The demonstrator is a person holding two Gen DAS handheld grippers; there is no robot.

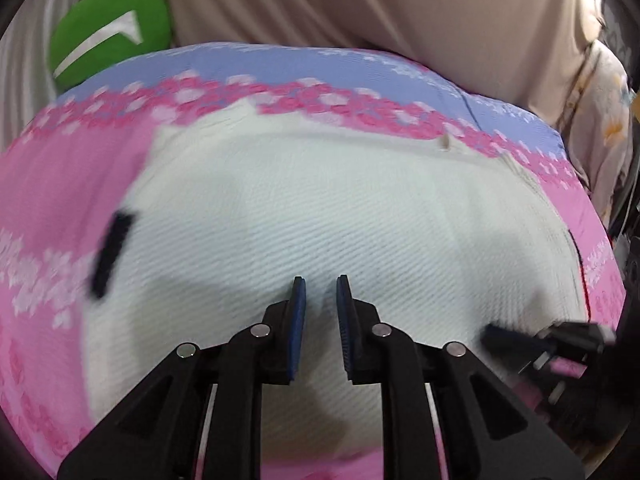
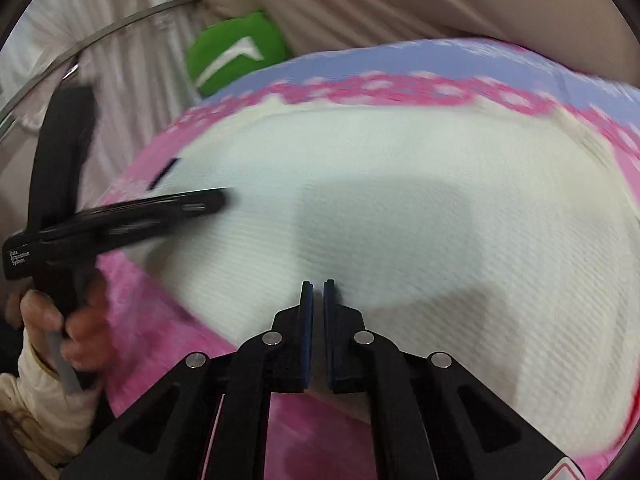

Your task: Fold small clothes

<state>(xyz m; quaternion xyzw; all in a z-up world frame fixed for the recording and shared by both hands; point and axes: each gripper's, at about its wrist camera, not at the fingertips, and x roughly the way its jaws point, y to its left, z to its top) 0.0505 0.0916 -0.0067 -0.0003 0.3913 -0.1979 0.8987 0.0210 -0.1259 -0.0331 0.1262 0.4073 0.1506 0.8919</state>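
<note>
A white ribbed garment [image 1: 320,216] lies spread flat on a pink and blue patterned sheet [image 1: 64,184]. It has a small black tag [image 1: 110,252] at its left edge. It also shows in the right wrist view [image 2: 400,200]. My left gripper [image 1: 321,280] hovers over the garment's near middle with its jaws slightly apart and nothing between them. It also shows from the side in the right wrist view [image 2: 218,202]. My right gripper [image 2: 318,283] is over the garment's near edge, jaws nearly together and empty; its blurred fingers [image 1: 516,340] show at lower right of the left wrist view.
A green cushion [image 1: 108,36] with a white mark lies beyond the sheet's far left corner. Beige fabric [image 1: 360,4] rises behind the sheet. A floral cloth [image 1: 600,120] hangs at the right. The person's hand [image 2: 76,320] holds the left gripper's handle.
</note>
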